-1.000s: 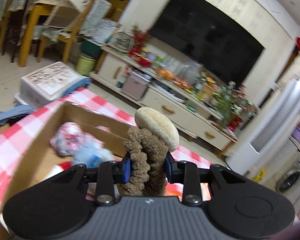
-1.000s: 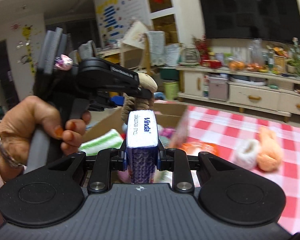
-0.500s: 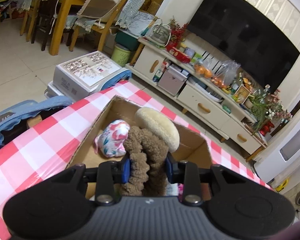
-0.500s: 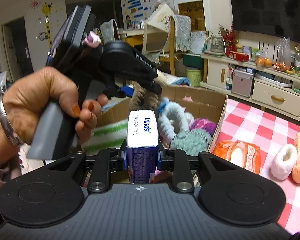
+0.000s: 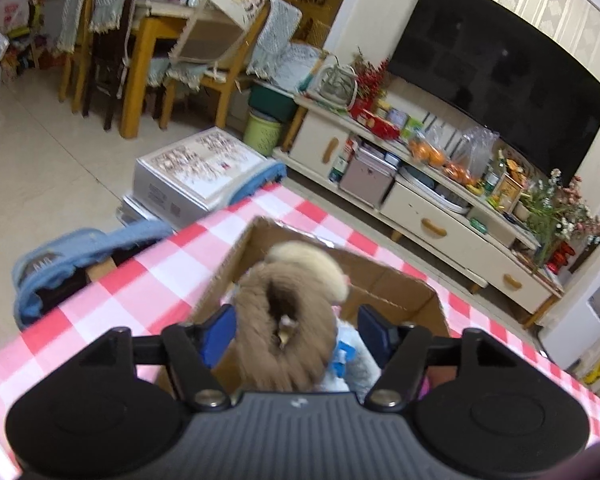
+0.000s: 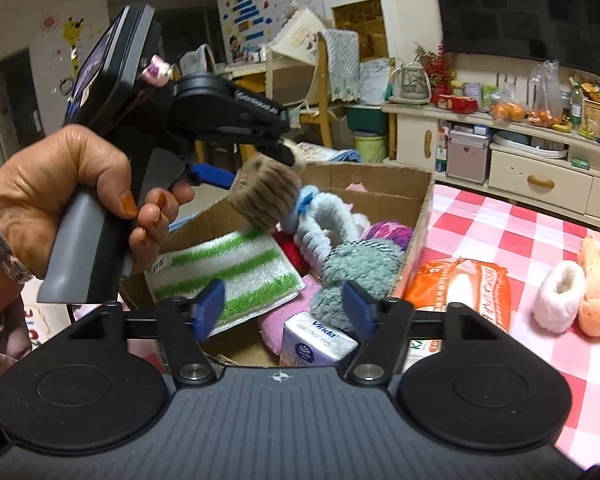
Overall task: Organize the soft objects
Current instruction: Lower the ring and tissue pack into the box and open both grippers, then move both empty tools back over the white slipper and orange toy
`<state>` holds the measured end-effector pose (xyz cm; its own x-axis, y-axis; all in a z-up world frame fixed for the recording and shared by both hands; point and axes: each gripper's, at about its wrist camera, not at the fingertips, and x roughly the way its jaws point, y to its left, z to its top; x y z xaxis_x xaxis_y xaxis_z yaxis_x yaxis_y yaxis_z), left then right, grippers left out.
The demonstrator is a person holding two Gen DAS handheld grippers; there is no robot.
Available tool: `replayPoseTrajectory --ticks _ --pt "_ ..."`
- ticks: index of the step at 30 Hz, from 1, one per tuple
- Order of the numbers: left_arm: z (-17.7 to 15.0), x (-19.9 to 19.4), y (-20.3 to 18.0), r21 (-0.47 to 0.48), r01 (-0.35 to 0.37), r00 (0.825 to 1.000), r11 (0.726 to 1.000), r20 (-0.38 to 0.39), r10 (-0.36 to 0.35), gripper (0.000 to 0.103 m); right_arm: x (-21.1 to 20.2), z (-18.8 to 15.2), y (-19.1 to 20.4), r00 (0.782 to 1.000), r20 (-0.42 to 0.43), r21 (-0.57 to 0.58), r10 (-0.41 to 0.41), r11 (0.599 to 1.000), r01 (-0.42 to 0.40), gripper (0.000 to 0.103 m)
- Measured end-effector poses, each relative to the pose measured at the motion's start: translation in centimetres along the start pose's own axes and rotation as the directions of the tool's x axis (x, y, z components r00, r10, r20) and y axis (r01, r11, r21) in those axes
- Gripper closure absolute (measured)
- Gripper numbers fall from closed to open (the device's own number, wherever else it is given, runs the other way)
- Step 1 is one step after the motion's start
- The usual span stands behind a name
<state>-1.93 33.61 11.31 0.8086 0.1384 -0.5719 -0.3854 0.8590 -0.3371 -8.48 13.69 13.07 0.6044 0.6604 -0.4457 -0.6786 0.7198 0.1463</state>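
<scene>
We note that the brown plush slipper [image 5: 286,320] is blurred in the left wrist view and hides much of the cardboard box [image 5: 392,280] behind it; whether it touches anything below we cannot tell. The left hand-held gripper [image 5: 296,326] has just been opening: its blue pads [image 5: 220,330] stand clear of the slipper, which sits between them over the box. The right hand-held gripper [image 6: 280,310] has likewise just been opening and stands wide; the Vinda tissue pack [image 6: 318,340] lies below its pads, partly cut off by the gripper body, inside the box.

The box already holds a green-striped cloth [image 6: 228,276], a grey-green fluffy item [image 6: 358,270] and a pale blue plush [image 6: 324,220], with little free space left. Its right wall [image 6: 420,224] stands beside an orange packet [image 6: 460,288].

The table [image 6: 512,236] carries a red-and-white check cloth; a white bootie [image 6: 558,296] and a peach toy [image 6: 598,292] lie touching, well apart from the box. A television cabinet [image 5: 440,216] lines the far wall.
</scene>
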Motion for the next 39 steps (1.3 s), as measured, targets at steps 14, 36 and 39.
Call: replayPoseTrajectory --ticks 14,36,39 --pt "0.1 -0.6 -0.7 0.015 -0.006 0.999 1.000 0.042 0.006 0.028 -1.8 -0.9 -1.5 0.997 0.046 0.066 -0.064 0.996 0.061 0.000" --pt "-2.2 -1.3 -5.6 0.148 0.024 0.999 0.989 0.037 -0.030 0.020 -3.9 -2.4 -3.3 0.988 0.053 0.125 -0.148 0.982 0.141 0.000" --pt "-2.5 -1.4 -6.4 0.161 0.028 0.999 0.987 0.034 -0.034 0.020 -4.3 -2.5 -3.5 0.985 0.057 0.120 -0.164 0.980 0.157 0.000"
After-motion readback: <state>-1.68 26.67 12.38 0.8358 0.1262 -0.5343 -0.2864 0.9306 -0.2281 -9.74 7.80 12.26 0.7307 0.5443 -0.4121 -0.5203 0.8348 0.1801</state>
